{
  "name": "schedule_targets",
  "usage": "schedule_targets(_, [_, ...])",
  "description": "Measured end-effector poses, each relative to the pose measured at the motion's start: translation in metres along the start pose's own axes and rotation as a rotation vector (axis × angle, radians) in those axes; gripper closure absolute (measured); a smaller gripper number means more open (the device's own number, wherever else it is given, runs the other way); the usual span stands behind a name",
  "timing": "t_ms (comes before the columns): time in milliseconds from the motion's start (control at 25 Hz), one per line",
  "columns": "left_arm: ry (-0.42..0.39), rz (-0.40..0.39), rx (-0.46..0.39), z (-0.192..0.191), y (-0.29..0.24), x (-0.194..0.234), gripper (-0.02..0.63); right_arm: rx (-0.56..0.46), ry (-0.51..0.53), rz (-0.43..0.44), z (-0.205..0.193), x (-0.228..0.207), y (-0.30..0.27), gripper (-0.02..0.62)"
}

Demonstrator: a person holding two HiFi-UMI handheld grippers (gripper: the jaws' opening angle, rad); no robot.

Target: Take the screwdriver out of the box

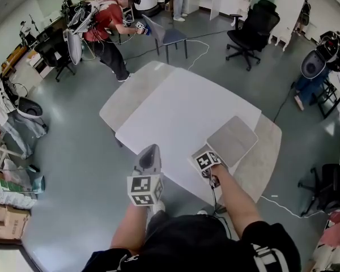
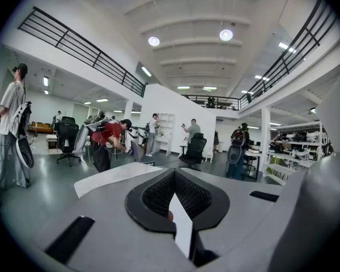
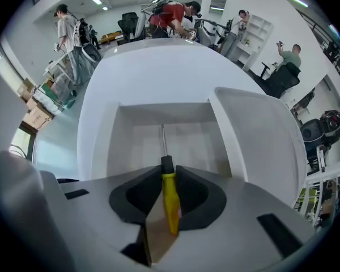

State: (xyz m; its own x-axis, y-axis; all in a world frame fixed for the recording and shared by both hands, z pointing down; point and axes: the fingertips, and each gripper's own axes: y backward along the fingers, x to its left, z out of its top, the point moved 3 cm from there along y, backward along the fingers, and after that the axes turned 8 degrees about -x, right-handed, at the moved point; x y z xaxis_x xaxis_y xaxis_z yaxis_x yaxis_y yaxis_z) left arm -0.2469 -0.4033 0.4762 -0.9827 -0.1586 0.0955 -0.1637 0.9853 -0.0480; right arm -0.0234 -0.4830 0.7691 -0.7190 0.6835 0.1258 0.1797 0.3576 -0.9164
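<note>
The right gripper [image 3: 165, 177] was clenched on the screwdriver [image 3: 170, 202] by its yellow handle, at lower centre, with the shaft reaching into the open box [image 3: 99, 146]. With so narrow a hold, the screwdriver could probably twist or slip and snag the box wall. The left gripper [image 2: 173, 203] was closed on nothing.

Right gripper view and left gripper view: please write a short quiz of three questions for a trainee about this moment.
1. True or false: the right gripper is shut on the yellow-handled screwdriver.
2. Where does the screwdriver's shaft point? A) into the open white box; B) at the ceiling; C) at an office chair.
3. Fill in: the jaws of the left gripper are ____ (open or shut), with nothing between them.

Key: 1 true; 2 A; 3 shut.
</note>
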Motion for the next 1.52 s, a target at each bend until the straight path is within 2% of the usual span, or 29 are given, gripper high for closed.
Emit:
schedule_targets(360, [-0.002,-0.013,-0.011,0.005,0.002,-0.003,0.592,-0.059,0.019,-0.005,0.007,0.008,0.019,0.518])
schedule_targets(600, [-0.003,-0.039,-0.021,0.007,0.005,-0.013,0.592,-0.182,0.026,-0.011,0.022,0.015,0.054,0.518])
schedule_targets(720, [-0.006,-0.058,-0.029,0.009,0.004,-0.018,0.592,-0.249,-0.018,-0.020,0.028,0.015,0.075,0.518])
schedule_targets(920, [-0.003,-0.088,-0.040,0.013,0.000,-0.026,0.592,-0.473,-0.047,-0.084,0.053,0.007,0.120,0.518])
schedule_targets(1240, [-0.009,-0.157,-0.057,0.018,-0.007,-0.051,0.592,-0.828,-0.217,-0.224,0.072,-0.019,0.220,0.518])
schedule_targets(1520, [-0.005,-0.215,-0.075,0.024,-0.012,-0.070,0.592,-1.145,-0.243,-0.383,0.076,-0.029,0.314,0.518])
